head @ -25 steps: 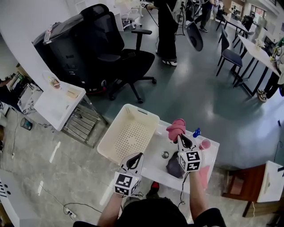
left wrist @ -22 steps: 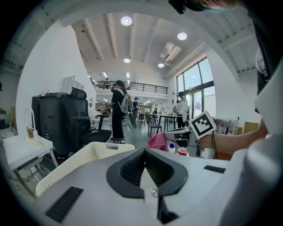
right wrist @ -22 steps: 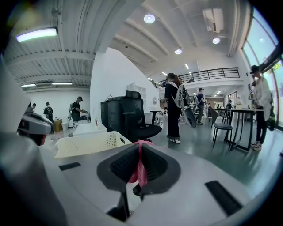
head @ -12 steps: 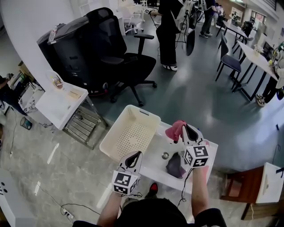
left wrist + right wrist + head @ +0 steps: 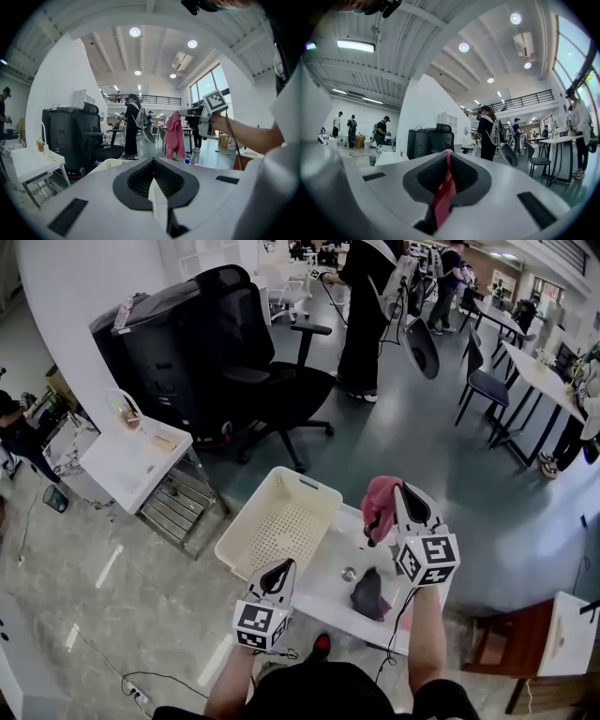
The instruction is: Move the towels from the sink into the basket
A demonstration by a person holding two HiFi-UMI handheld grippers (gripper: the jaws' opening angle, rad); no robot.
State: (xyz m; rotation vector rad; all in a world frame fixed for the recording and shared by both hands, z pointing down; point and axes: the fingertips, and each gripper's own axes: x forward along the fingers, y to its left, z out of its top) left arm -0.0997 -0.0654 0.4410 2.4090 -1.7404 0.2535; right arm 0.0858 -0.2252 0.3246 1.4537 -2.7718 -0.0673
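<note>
Two towels are in play: the pink towel (image 5: 380, 502) now hangs free well above the sink (image 5: 328, 563), while the dark towel (image 5: 367, 594) lies crumpled in the sink's near right part. A second ago the pink one sat low at the sink's far edge, so it has been raised clear in the meantime. The right gripper (image 5: 403, 495) has its jaws shut almost completely on a fold of that pink cloth, which shows as a thin red strip pinched between them in the right gripper view. The left gripper (image 5: 286, 568) waits at the sink's near left edge with its jaws pressed together on nothing. Left of the sink, touching it, stands the basket (image 5: 251, 514), with nothing visible inside. By my reading, the lift is done and the carry across to the basket is the step in hand. The dark towel would be left for a second trip. Beyond the sink's worktop stands a black office chair (image 5: 234, 362).
</note>
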